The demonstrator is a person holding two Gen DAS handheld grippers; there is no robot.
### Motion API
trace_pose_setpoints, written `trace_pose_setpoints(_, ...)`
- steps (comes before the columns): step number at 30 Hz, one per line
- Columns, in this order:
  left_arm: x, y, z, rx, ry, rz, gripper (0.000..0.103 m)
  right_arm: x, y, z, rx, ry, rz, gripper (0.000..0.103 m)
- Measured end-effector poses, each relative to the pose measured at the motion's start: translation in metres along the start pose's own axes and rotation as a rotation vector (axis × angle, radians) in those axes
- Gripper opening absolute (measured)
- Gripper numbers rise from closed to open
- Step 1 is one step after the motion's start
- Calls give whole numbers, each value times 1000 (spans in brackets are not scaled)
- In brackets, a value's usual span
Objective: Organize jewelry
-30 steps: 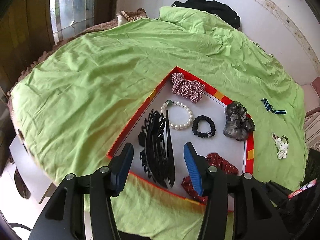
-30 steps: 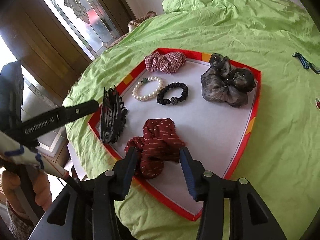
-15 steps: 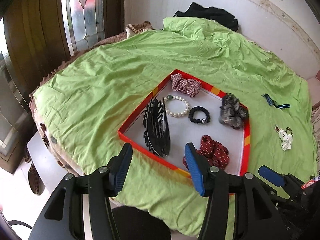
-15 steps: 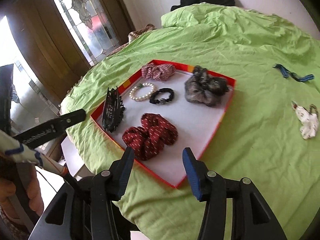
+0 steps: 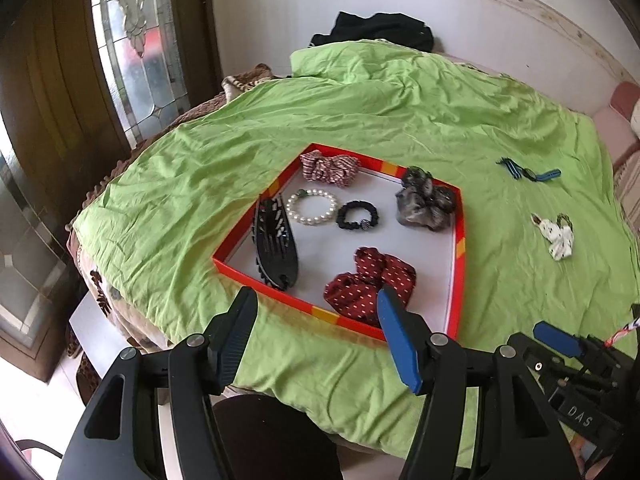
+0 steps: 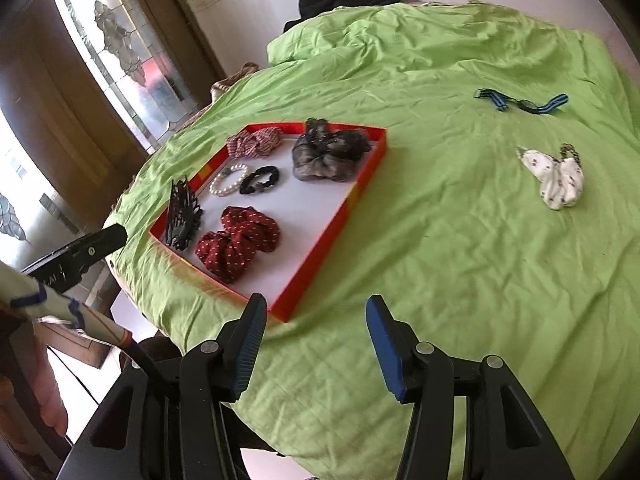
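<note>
Jewelry and hair pieces lie in the red tray [image 5: 460, 240] at frame centre on the green sheet [image 5: 180, 184]. Left gripper [image 5: 318, 334] is opening, empty; right gripper [image 6: 316, 344] stands apart, seemingly empty too.

Quick count: one red tray [image 5: 460, 240] on the bed, with six pieces in it. That's three scrunchies, a plaid one [image 5: 330, 167], a grey one [image 5: 426, 204] and a dark red dotted one [image 5: 370, 280], plus one pearl bracelet [image 5: 312, 208], one black hair tie [image 5: 357, 216] and one black claw clip [image 5: 276, 240]. Out on the green sheet [image 5: 180, 184] there are two more: one blue striped band [image 5: 528, 171] and one white floral hair tie [image 5: 556, 236].
</note>
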State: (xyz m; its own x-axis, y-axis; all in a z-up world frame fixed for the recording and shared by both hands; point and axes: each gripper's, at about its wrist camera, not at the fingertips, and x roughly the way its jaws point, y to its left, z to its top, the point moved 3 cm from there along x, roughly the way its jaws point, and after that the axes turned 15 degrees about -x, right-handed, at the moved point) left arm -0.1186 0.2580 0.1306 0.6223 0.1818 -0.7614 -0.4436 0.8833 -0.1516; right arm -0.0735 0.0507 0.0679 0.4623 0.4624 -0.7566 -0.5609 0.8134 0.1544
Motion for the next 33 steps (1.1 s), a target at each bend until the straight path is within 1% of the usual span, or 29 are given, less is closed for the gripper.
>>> trace_pose_setpoints(12,-5,-25,-14,71,6,4,62,-12,-19,-15,57,-2,-26,57)
trace_pose_setpoints(22,-2,-47,-26,134,20,8,62,-23,-57,-30,156,-10,-57,57)
trace_pose_setpoints(33,0,-74,-38,199,42,5,62,-33,-96,-45,233,-21,-86,58)
